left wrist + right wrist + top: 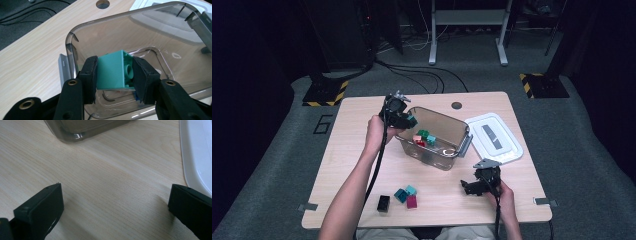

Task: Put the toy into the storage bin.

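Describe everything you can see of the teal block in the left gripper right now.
The teal block is a plastic building brick, boxy, with smooth matte faces and a round stud on the side facing right in the left gripper view. The left gripper is shut on it, one black pad flat against each of two opposite faces, nothing else touching it. It hangs slightly tilted above the open top of the clear plastic bin, near the bin's rim, not yet released. Its underside is hidden.

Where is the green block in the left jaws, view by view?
High view: green block upper centre, at the clear bin's left rim.
Left gripper view: centre, clamped between both jaws above the bin.
Right gripper view: not in it.
Shared landmark: the clear bin.
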The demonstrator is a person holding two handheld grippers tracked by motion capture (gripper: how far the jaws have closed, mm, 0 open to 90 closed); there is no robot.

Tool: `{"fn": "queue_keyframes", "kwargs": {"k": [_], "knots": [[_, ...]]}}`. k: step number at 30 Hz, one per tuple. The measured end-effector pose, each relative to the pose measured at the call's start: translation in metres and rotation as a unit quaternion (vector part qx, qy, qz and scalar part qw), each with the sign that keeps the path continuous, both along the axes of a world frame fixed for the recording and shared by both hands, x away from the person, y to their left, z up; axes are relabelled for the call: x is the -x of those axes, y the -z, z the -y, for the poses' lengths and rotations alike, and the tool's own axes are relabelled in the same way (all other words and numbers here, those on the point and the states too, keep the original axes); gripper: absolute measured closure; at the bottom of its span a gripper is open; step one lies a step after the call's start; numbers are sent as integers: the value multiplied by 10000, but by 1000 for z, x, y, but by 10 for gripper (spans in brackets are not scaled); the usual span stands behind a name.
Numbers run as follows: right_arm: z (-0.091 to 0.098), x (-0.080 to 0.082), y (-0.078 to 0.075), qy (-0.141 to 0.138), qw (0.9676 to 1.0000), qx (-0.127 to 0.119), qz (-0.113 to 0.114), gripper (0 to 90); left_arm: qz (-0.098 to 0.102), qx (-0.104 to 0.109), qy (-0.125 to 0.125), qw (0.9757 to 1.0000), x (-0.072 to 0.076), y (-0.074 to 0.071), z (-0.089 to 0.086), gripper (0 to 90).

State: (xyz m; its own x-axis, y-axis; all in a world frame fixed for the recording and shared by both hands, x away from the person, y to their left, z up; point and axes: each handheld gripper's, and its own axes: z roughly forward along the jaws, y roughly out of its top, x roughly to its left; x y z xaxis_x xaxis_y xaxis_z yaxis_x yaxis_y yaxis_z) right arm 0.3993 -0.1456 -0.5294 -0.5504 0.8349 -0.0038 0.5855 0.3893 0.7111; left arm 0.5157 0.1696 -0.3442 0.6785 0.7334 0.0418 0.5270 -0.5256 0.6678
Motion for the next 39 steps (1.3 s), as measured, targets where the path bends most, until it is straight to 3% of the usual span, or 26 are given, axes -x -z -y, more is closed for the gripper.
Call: {"fn": "queue_keyframes", "kwargs": {"k": [18, 23, 26, 32, 39], "knots": [[0, 0, 0, 0, 10000, -4, 10, 0, -437, -200, 44, 9988, -15, 29, 16, 561], [0, 0, 0, -2, 10000, -1, 13, 0, -532, -127, 12, 9985, -13, 30, 11, 428], [0, 0, 0, -7, 10000, 0, 17, 0, -485, -83, -61, 9988, -8, 28, 5, 303], [0, 0, 0, 27, 10000, -27, 0, 0, -394, -6, -125, 9991, 9, 25, -10, 158], [0, 0, 0, 1, 10000, -3, 11, 0, -247, 37, -163, 9996, 33, 23, -30, 116]]}}
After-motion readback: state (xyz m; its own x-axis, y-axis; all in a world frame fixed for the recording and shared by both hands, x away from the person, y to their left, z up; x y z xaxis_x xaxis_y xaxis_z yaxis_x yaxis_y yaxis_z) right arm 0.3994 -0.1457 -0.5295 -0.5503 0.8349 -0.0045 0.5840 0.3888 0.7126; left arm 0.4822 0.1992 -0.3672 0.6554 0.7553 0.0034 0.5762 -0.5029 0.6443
